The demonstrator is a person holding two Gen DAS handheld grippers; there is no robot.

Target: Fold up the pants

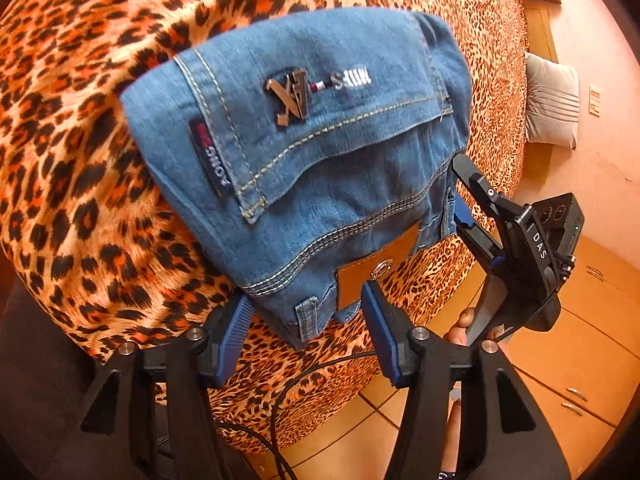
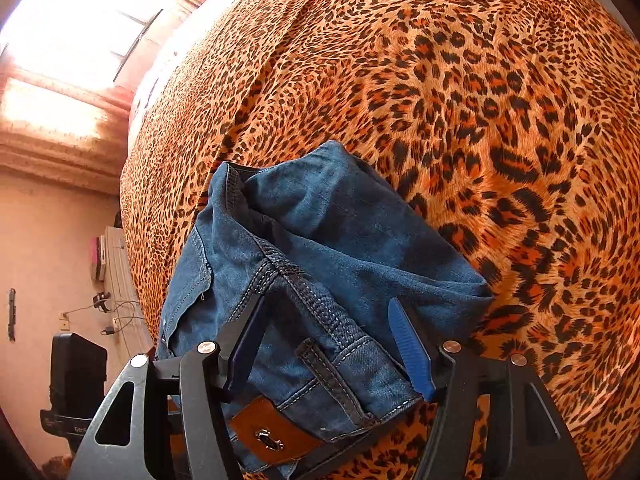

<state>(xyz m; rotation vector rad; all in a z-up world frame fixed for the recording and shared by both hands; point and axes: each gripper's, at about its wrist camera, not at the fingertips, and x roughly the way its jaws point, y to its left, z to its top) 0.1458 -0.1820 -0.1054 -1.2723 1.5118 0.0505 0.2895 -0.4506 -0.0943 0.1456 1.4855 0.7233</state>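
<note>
Your jeans (image 1: 304, 168) already lie as a compact folded bundle near the edge of the leopard-print bed (image 1: 80, 140). Both the left gripper (image 1: 306, 332) and right gripper (image 2: 332, 344) straddle the waistband, fingers spread, gripping nothing. Little seems left beyond tidying.

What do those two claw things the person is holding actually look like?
Each is black plastic. The left gripper and right gripper have ribbed blue pads on their fingers, silver pivot bolts and triangular cut-outs. The right one's body bears white "DAS" lettering. A black cable trails below the left.
</note>
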